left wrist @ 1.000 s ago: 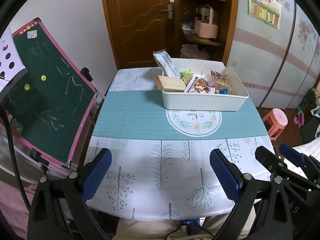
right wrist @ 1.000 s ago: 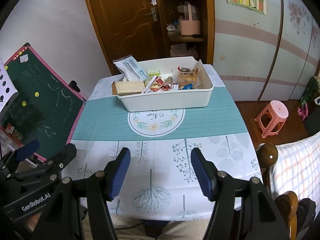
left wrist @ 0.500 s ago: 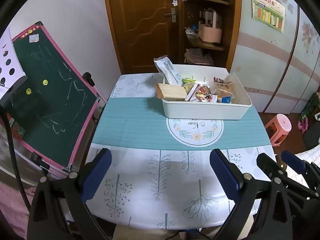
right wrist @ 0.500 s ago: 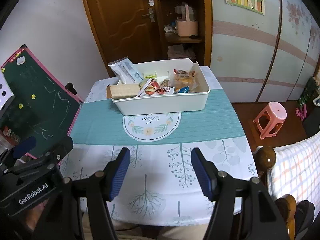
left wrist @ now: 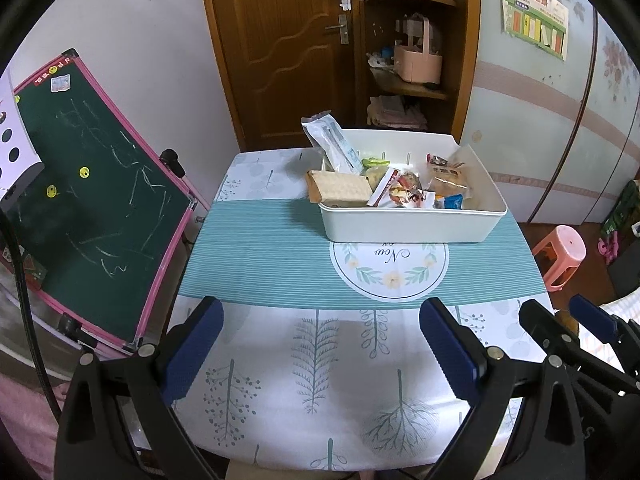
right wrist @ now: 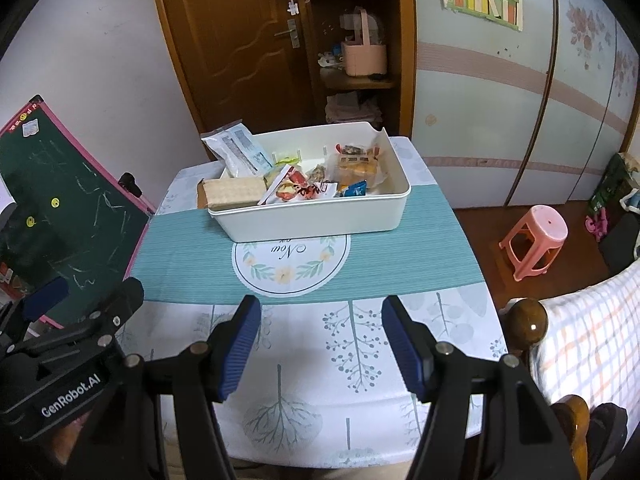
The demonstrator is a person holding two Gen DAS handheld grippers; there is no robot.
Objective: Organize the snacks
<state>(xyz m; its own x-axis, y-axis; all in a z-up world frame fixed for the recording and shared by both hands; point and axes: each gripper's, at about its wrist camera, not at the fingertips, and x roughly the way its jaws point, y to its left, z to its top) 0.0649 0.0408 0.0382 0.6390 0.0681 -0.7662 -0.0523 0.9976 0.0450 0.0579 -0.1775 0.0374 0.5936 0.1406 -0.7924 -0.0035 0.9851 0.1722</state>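
A white plastic bin (left wrist: 412, 226) stands on the far half of the table and also shows in the right wrist view (right wrist: 316, 222). It holds several snack packets: a tan cracker pack (left wrist: 340, 191) over its left rim, a tall clear bag (left wrist: 332, 146) leaning at the back left, red-and-white wrappers (left wrist: 404, 192) and an orange pack (left wrist: 446, 178). My left gripper (left wrist: 320, 352) is open and empty above the table's near edge. My right gripper (right wrist: 322, 346) is open and empty beside it, well short of the bin.
The table (left wrist: 280, 248) has a teal and white tree-print cloth. A green chalkboard (left wrist: 84, 200) with a pink frame leans at the left. A pink stool (right wrist: 536, 240) and a bed post (right wrist: 526, 322) are at the right. A wooden door and shelf stand behind.
Both grippers have drawn back and risen a little, so the bin sits slightly farther off. Jaws stay open. The snacks have not moved.
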